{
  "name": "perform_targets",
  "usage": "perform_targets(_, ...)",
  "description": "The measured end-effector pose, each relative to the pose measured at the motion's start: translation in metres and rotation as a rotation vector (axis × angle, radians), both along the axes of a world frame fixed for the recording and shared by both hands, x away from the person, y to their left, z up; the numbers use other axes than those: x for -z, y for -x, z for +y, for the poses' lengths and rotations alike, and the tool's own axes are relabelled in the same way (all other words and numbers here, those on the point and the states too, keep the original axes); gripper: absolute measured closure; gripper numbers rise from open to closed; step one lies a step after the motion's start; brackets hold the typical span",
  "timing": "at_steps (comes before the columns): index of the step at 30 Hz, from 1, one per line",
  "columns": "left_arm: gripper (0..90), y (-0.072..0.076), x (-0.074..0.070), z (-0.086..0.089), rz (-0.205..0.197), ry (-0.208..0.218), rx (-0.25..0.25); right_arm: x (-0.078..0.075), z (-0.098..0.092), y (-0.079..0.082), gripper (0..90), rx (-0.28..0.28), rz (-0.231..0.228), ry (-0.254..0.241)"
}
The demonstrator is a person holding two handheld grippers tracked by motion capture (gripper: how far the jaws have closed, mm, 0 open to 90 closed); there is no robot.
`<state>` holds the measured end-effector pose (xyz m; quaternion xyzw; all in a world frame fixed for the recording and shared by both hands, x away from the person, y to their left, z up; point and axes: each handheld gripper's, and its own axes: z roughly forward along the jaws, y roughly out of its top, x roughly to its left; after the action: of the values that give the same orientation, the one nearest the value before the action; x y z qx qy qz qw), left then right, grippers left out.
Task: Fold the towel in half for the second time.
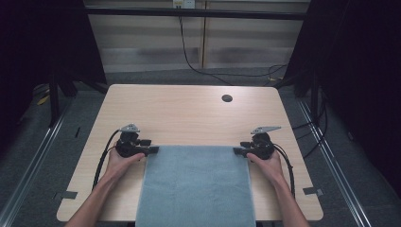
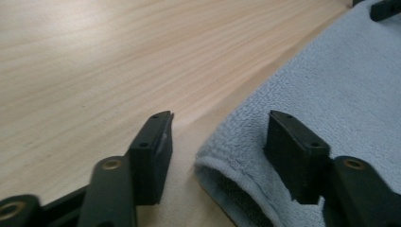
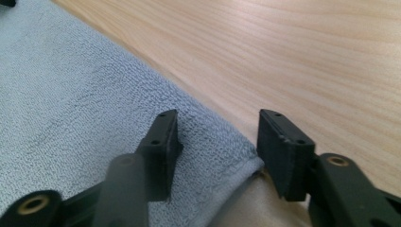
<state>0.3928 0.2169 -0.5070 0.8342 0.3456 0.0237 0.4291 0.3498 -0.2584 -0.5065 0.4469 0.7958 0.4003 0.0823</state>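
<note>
No readable text, no labels, no numbers — nothing legible anywhere.

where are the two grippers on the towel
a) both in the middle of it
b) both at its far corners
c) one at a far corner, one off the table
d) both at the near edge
b: the left gripper and right gripper each straddle a far corner of the grey towel, jaws open.

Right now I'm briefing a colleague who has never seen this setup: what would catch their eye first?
A grey-blue towel lies flat on the near half of the wooden table, hanging over its near edge. The left gripper and right gripper sit at its two far corners, jaws open around each corner without pinching it. A small dark round hole marks the far right.
</note>
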Motion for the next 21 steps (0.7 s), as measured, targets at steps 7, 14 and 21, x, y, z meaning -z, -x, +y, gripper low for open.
perform_targets(7, 76.9, 0.007, 0.001, -0.001, 0.001, 0.002, 0.039, -0.002, 0.003, 0.009, 77.1, -0.023, 0.002, 0.010)
perform_targets(14, 85.5, 0.005, -0.016, -0.001, -0.053, 0.083, -0.005, -0.020, -0.003, 0.008, 84.3, -0.009, -0.041, -0.064)
perform_targets(21, 85.6, -0.012, -0.056, -0.009, -0.131, 0.131, -0.031, -0.055, -0.008, -0.007, 84.8, 0.024, -0.125, -0.093)
